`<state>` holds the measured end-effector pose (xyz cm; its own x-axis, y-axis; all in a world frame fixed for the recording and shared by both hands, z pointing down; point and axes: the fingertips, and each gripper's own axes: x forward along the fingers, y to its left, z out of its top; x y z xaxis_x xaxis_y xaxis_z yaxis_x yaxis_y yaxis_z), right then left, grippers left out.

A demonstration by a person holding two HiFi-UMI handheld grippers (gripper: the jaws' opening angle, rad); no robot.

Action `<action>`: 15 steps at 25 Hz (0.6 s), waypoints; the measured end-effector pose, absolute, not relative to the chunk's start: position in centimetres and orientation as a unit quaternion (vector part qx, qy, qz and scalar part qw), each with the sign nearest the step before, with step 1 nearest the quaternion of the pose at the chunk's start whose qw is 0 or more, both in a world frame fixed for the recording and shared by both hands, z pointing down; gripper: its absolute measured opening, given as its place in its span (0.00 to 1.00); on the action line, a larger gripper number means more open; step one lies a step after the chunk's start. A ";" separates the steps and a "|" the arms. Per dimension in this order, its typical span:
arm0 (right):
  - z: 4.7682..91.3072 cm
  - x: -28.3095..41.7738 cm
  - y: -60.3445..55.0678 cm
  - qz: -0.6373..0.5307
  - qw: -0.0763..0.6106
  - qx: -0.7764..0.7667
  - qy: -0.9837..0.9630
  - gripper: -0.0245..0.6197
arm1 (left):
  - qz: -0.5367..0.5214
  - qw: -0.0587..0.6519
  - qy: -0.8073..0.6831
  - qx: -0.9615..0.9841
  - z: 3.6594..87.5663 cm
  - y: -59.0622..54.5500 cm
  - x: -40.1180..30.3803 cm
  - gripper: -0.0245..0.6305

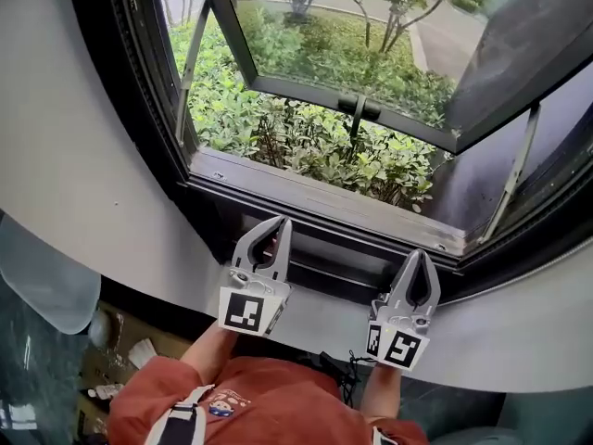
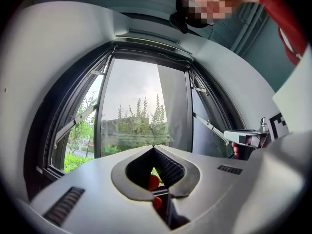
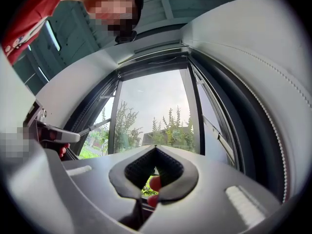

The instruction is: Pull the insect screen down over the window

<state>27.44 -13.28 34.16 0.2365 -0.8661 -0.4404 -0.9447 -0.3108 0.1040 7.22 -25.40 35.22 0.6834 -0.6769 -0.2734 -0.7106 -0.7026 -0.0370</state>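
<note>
Below the window, left hand-held gripper and right hand-held gripper, closed, seem empty.

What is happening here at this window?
A person in a red top stands at an open window, holding tongs in each hand. The left tongs and the right tongs are both shut and hold nothing. They point toward the sill. The glass pane is swung outward, and no insect screen covers the opening yet.
</note>
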 end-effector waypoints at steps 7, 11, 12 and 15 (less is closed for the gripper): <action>28.4 26.4 -13.8 0.287 0.092 -0.762 0.573 0.05 | 0.142 0.096 0.379 -0.910 31.5 -27.0 5.9 0.05; 24.4 26.1 -13.8 0.344 0.081 -0.750 0.559 0.05 | 0.163 0.135 0.374 -0.903 27.8 -27.8 5.3 0.05; 23.4 26.0 -13.8 0.358 0.078 -0.747 0.555 0.05 | 0.169 0.147 0.374 -0.900 26.8 -28.0 5.2 0.05; 20.6 26.2 -13.8 0.396 0.069 -0.738 0.542 0.05 | 0.184 0.178 0.373 -0.892 24.0 -28.5 5.0 0.05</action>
